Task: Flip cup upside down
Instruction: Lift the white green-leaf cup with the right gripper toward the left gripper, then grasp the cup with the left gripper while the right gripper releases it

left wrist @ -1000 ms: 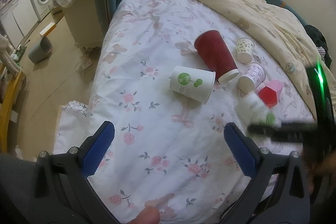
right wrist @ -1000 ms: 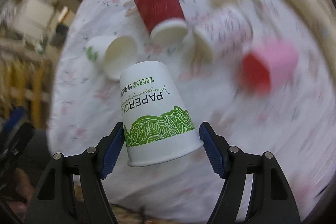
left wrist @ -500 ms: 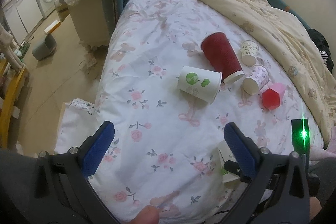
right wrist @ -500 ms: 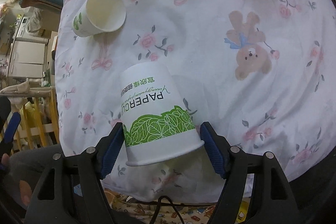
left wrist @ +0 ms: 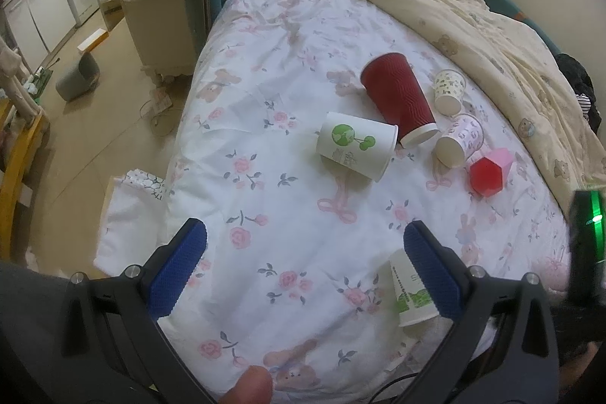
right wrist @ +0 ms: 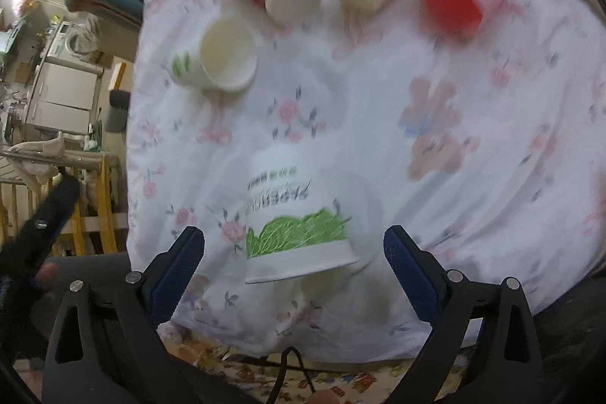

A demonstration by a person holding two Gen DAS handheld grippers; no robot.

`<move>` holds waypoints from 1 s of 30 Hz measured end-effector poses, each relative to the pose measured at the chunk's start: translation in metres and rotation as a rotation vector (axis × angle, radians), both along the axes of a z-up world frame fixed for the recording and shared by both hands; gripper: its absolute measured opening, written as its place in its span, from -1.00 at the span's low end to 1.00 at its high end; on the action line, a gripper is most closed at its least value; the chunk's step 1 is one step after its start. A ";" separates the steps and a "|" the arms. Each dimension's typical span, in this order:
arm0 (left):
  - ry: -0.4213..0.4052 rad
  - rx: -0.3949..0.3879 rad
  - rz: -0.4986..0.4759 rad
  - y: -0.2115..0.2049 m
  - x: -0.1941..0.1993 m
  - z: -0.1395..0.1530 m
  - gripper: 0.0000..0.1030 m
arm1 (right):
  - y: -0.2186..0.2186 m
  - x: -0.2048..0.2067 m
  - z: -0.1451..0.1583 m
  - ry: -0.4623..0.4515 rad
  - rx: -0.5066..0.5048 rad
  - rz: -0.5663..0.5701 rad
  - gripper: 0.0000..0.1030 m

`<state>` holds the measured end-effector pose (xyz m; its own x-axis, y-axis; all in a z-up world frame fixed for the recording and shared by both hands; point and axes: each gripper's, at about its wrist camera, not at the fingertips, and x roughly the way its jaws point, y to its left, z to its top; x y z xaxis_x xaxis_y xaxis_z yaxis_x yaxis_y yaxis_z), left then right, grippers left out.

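A white paper cup with green leaf print [right wrist: 295, 214] stands upside down, rim down, on the flowered bedsheet near the bed's front edge. My right gripper [right wrist: 293, 252] is open, its blue pads apart on either side of the cup and not touching it. The same cup [left wrist: 411, 290] shows in the left wrist view, partly behind the right pad of my left gripper [left wrist: 303, 260], which is open and empty above the sheet.
Several cups lie on their sides farther back: a white cup with a green tree [left wrist: 356, 144], a tall red ribbed cup [left wrist: 397, 99], two small patterned cups [left wrist: 460, 139], and a pink-red cup [left wrist: 490, 171]. A cream duvet [left wrist: 473, 6] covers the bed's right side. The floor is to the left.
My right gripper has opened and let go of the leaf-print cup, which now stands rim down on the sheet. The gripper has drawn back a little. The left gripper has barely moved.
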<state>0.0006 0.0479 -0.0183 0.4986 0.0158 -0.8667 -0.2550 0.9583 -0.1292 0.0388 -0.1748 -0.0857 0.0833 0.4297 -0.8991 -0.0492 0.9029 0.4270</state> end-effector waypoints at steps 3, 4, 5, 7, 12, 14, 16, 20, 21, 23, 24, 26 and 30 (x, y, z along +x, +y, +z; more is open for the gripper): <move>0.003 0.000 0.000 0.000 0.000 0.000 1.00 | -0.006 0.002 0.021 -0.067 0.007 0.011 0.99; 0.004 0.000 -0.001 0.000 0.000 0.000 1.00 | -0.010 0.001 0.030 -0.101 0.008 0.009 1.00; 0.007 -0.001 -0.002 0.000 0.000 -0.001 1.00 | -0.013 0.002 0.034 -0.116 0.007 0.007 1.00; 0.011 -0.003 0.004 0.000 -0.001 -0.001 1.00 | -0.019 0.000 0.047 -0.173 -0.006 0.008 1.00; 0.009 -0.004 0.005 0.001 -0.001 -0.001 1.00 | -0.027 -0.009 0.067 -0.347 -0.091 0.033 1.00; 0.015 -0.003 0.001 0.001 -0.001 -0.002 0.99 | -0.033 -0.011 0.069 -0.391 -0.118 0.028 1.00; 0.021 0.005 -0.005 -0.002 -0.001 -0.004 1.00 | -0.040 -0.013 0.069 -0.465 -0.173 0.002 1.00; 0.024 0.022 -0.011 -0.006 -0.002 -0.007 1.00 | -0.052 -0.019 0.065 -0.555 -0.240 -0.032 1.00; 0.024 0.028 -0.015 -0.008 -0.002 -0.008 1.00 | -0.053 -0.017 0.061 -0.542 -0.265 -0.041 1.00; 0.020 0.032 -0.022 -0.010 -0.002 -0.009 1.00 | -0.055 -0.013 0.058 -0.511 -0.243 -0.059 1.00; 0.017 0.033 -0.027 -0.012 -0.002 -0.009 1.00 | -0.056 -0.012 0.059 -0.514 -0.229 -0.067 1.00; 0.011 0.038 -0.038 -0.015 -0.002 -0.008 1.00 | -0.055 -0.012 0.061 -0.529 -0.234 -0.067 1.00; 0.019 0.054 -0.057 -0.019 -0.001 -0.010 1.00 | -0.054 -0.016 0.068 -0.556 -0.220 -0.058 1.00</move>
<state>-0.0004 0.0287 -0.0285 0.4831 0.0350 -0.8749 -0.2021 0.9767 -0.0725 0.0228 -0.2289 -0.0179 0.5846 0.2190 -0.7812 -0.1600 0.9751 0.1537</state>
